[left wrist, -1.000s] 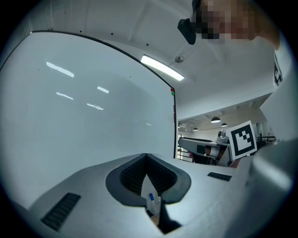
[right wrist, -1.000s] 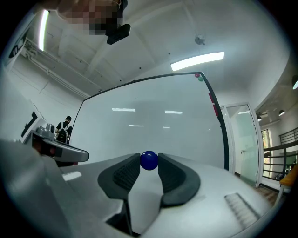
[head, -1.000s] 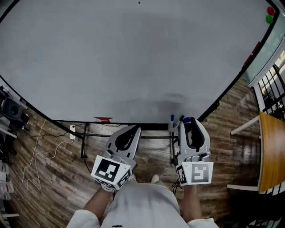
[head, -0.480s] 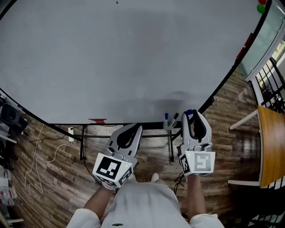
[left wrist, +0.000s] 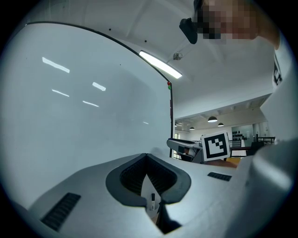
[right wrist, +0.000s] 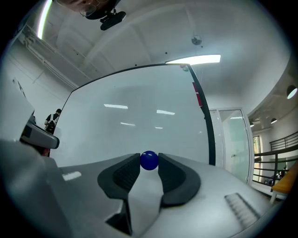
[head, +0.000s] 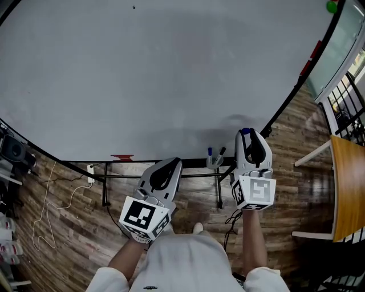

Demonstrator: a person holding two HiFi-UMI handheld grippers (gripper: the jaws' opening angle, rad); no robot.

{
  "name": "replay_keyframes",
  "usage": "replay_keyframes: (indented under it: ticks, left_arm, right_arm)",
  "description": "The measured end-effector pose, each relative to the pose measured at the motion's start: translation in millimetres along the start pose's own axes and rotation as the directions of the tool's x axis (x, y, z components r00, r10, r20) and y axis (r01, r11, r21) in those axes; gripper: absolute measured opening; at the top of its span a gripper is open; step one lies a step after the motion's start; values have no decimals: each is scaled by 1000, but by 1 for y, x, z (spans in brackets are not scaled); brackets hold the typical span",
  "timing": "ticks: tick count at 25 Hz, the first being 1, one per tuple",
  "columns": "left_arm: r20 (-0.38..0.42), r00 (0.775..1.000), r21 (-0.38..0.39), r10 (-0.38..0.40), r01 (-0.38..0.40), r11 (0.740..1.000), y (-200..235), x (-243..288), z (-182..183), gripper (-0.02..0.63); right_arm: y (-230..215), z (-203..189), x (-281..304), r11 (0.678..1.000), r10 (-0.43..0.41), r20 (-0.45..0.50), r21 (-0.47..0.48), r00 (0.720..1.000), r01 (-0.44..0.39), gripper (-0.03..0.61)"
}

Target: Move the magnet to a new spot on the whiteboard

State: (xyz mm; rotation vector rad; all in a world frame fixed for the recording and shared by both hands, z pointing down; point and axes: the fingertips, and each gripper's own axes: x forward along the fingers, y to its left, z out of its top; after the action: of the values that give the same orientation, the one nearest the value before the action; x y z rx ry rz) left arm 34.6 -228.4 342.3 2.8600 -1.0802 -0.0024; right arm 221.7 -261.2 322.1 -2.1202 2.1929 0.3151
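Observation:
A round blue magnet (right wrist: pixel 149 160) sits pinched between the fingertips of my right gripper (right wrist: pixel 149 162). In the head view that gripper (head: pixel 246 133) reaches up to the lower edge of the big whiteboard (head: pixel 142 74), with the blue magnet (head: pixel 245 131) at its tip, close to the board or on it. The whiteboard (right wrist: pixel 139 121) fills the right gripper view behind the magnet. My left gripper (head: pixel 170 164) hangs lower, below the board's bottom rail, its jaws shut with nothing between them. Its tips (left wrist: pixel 146 157) meet in the left gripper view.
A green magnet (head: pixel 331 6) sticks at the board's top right corner. Markers (head: pixel 214 155) and a red eraser (head: pixel 121 157) rest on the bottom rail. An orange table (head: pixel 348 188) stands at the right. Cables and gear (head: pixel 14 148) lie on the floor at the left.
My right gripper has moved up and forward with the blue magnet, from below the rail to the board's lower edge. The left gripper has hardly moved.

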Motion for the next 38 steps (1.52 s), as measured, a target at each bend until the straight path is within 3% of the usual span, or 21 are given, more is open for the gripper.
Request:
replay_keyframes:
  ticks: [18, 38]
  left_arm:
    - [-23, 1000, -5, 14, -14, 1000, 7, 13, -5, 0]
    - [-15, 1000, -6, 0, 0, 1000, 7, 7, -3, 0]
  right_arm:
    - [-22, -24, 65, 999, -48, -59, -24, 997, 47, 130]
    - [-12, -21, 51, 997, -55, -53, -65, 997, 51, 137]
